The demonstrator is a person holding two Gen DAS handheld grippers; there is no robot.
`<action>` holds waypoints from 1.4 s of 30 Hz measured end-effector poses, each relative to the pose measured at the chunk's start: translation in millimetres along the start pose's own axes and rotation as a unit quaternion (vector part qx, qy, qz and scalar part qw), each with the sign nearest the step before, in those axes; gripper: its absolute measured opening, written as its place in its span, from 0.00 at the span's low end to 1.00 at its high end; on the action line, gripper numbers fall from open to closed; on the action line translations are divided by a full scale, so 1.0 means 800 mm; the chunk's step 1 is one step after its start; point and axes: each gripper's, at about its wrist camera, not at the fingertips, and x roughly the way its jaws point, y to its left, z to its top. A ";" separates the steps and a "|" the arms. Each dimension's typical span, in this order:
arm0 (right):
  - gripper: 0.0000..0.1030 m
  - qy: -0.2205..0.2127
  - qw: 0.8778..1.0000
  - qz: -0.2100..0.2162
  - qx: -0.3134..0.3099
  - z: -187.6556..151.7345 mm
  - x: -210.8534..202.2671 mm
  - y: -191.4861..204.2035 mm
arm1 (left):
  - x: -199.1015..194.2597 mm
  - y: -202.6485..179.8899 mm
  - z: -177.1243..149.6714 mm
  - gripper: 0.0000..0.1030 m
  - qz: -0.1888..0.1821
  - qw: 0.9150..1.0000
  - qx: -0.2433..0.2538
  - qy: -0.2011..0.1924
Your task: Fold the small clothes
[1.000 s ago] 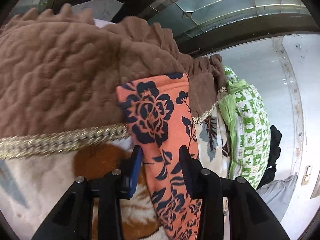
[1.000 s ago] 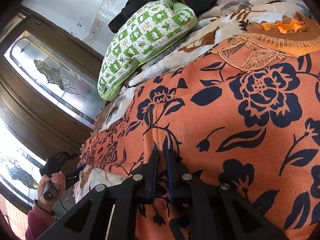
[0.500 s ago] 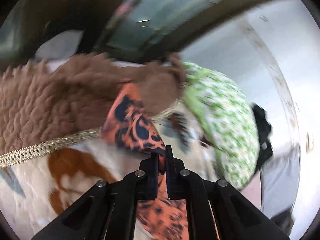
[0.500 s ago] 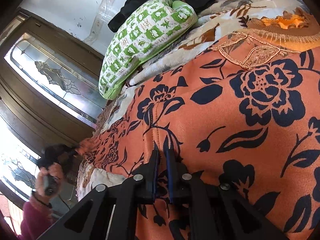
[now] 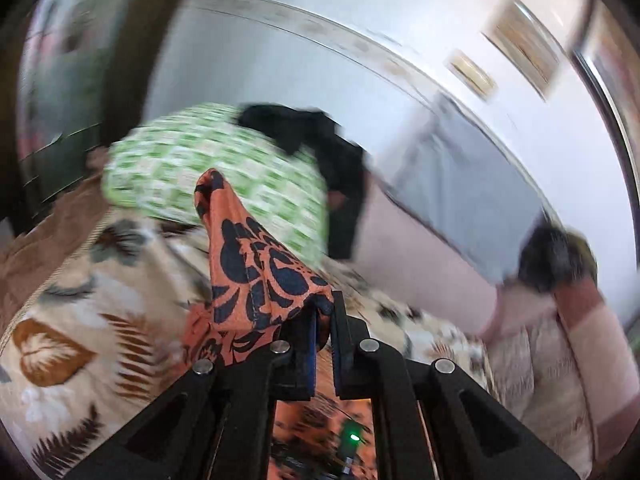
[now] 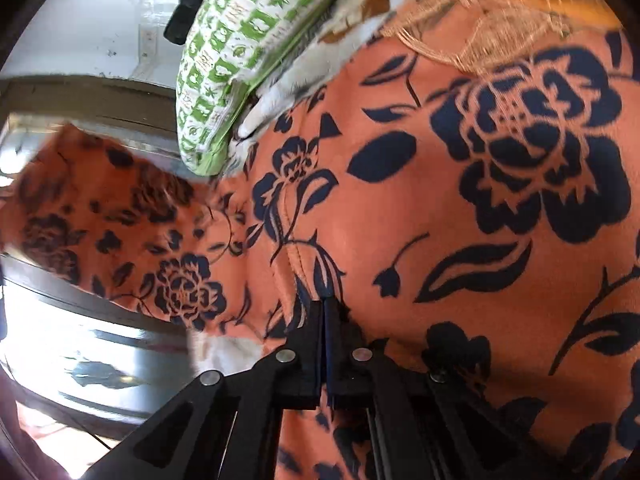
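Left wrist view, blurred: the left gripper [image 5: 324,316] is clamped on a corner of the orange floral garment [image 5: 248,264], its jaws nearly together with the cloth pinched between them; the fabric rises in a peak toward 11 o'clock from the fingertips and drapes down at 7 o'clock. Beneath it lies a leaf-patterned blanket [image 5: 80,320] on the bed, with a green-and-white checked pillow [image 5: 192,168] at 11 o'clock and a black cloth [image 5: 320,140] at 12 o'clock against a white wall [image 5: 320,60]. Right wrist view: the right gripper [image 6: 325,308] is closed tight on a seam fold of the same garment, which spreads flat across the frame from 12 to 5 o'clock. At 9 o'clock one part of the garment is lifted clear of the bed, in front of a dark-framed glass door [image 6: 80,352]. The pillow sits at 11 o'clock, touching the garment's upper edge; gold embroidery [image 6: 480,44] shows at 1 o'clock.
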 end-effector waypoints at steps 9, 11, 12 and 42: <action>0.07 -0.090 0.995 0.025 0.033 -0.007 -0.199 -0.056 | 0.104 -0.188 -0.117 0.05 -0.054 0.986 0.098 0.124; 0.07 -0.123 0.991 0.006 0.047 -0.009 -0.252 -0.073 | 0.136 -0.213 -0.148 0.05 -0.056 0.981 0.110 0.152; 0.07 -0.139 0.989 0.008 0.055 -0.011 -0.279 -0.084 | 0.155 -0.229 -0.165 0.05 -0.052 0.977 0.117 0.168; 0.16 -0.262 0.959 -0.104 0.012 -0.022 -0.449 -0.107 | 0.176 0.060 -0.250 0.67 0.154 0.976 -0.027 0.155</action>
